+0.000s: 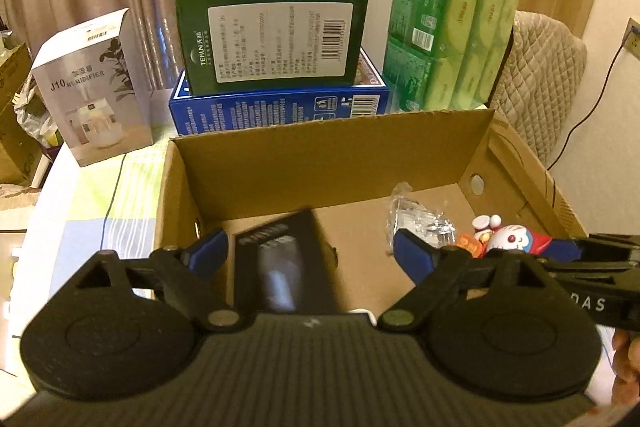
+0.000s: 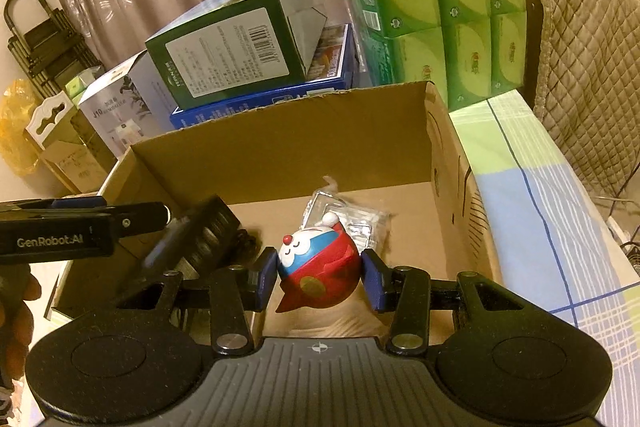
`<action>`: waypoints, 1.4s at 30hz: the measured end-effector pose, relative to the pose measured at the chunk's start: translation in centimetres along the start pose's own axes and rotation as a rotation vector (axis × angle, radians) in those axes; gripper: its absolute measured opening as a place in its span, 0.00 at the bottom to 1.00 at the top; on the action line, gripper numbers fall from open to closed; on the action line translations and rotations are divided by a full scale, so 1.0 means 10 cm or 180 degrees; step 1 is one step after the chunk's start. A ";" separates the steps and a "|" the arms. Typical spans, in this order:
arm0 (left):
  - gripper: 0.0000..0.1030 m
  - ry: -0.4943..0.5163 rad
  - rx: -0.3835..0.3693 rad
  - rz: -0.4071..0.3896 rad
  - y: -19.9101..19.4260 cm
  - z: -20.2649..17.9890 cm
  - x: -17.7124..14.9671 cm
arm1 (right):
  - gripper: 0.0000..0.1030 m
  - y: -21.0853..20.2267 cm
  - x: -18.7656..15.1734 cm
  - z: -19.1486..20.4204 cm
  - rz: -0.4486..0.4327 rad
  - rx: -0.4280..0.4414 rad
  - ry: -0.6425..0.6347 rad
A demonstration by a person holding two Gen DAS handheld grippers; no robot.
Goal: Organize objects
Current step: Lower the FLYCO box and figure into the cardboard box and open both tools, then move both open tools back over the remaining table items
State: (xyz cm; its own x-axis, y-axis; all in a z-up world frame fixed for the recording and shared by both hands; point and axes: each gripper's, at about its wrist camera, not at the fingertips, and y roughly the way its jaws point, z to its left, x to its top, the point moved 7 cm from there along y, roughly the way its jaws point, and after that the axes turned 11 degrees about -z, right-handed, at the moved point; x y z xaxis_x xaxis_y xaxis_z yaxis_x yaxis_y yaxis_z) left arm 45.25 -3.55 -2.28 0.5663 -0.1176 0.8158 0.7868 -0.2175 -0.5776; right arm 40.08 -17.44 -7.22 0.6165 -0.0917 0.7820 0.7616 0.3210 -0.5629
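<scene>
An open cardboard box (image 1: 332,163) (image 2: 280,143) sits on the table. Inside lie a black box (image 1: 286,263) (image 2: 208,231), a clear plastic packet (image 1: 420,219) (image 2: 352,219) and a red-and-blue Doraemon toy (image 2: 318,271) (image 1: 508,239). My right gripper (image 2: 320,277) stands around the toy with a small gap at each pad, inside the box. My left gripper (image 1: 310,253) is open and empty above the black box, which looks blurred. The right gripper's body shows at the right edge of the left wrist view (image 1: 592,267).
Behind the cardboard box stand a white humidifier box (image 1: 96,87), a green box (image 1: 276,35) stacked on a blue box (image 1: 280,107), and green tissue packs (image 1: 452,39) (image 2: 440,3). A checked tablecloth (image 2: 540,207) covers the table. A quilted chair (image 2: 588,67) is at right.
</scene>
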 end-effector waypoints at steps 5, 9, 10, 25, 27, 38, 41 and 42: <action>0.85 -0.0004 0.0017 -0.0030 -0.09 0.04 0.02 | 0.41 -0.01 -0.02 0.02 0.0001 0.0000 -0.0013; 0.85 -0.0029 0.0018 -0.0091 -0.19 0.08 0.07 | 0.41 -0.04 0.02 0.07 -0.0034 0.0023 -0.0039; 0.85 -0.0041 0.0023 -0.0106 -0.22 0.09 0.08 | 0.41 -0.05 0.03 0.07 -0.0048 0.0029 -0.0036; 0.87 0.0009 0.0132 -0.0280 -0.92 0.25 -0.04 | 0.66 -0.60 0.13 0.11 -0.0437 0.0132 0.0032; 0.87 -0.0021 0.0150 -0.0296 -1.07 0.27 -0.09 | 0.66 -0.77 0.09 0.14 -0.0460 0.0125 0.0032; 0.92 -0.0185 0.0315 -0.0427 -2.08 0.35 -0.53 | 0.67 -1.78 -0.37 0.27 -0.0636 0.0014 0.0041; 0.93 -0.0300 0.0363 -0.0455 -2.34 0.38 -0.70 | 0.67 -2.05 -0.60 0.28 -0.0666 -0.0003 0.0060; 0.93 -0.0341 0.0374 -0.0457 -2.43 0.38 -0.77 | 0.67 -2.13 -0.69 0.27 -0.0671 -0.0016 0.0080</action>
State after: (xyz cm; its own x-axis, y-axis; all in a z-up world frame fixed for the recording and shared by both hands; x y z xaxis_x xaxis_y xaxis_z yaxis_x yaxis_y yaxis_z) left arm 22.72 6.32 5.30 0.4643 0.0115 0.8856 0.8809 -0.1094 -0.4604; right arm 19.11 -21.05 0.12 0.4480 -0.1798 0.8758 0.8753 0.2875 -0.3888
